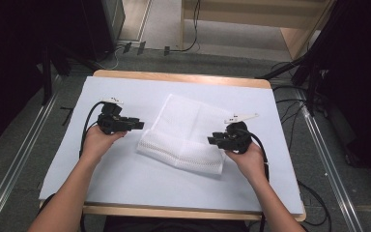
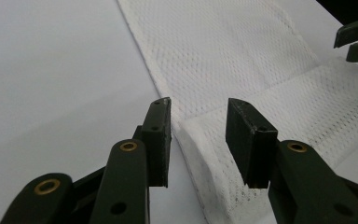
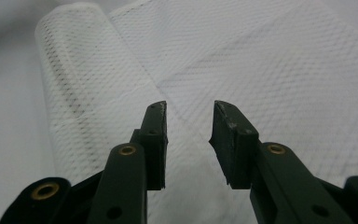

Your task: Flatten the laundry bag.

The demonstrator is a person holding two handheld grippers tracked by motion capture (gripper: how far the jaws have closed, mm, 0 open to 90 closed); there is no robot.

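Bare table (image 1: 125,179) around mesh cloth (image 1: 186,133)

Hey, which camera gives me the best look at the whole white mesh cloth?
The high view: the white mesh cloth lies whole on the table, folded, between both grippers. The left gripper view shows one folded edge of it up close; the right gripper view shows its weave and a rolled fold.
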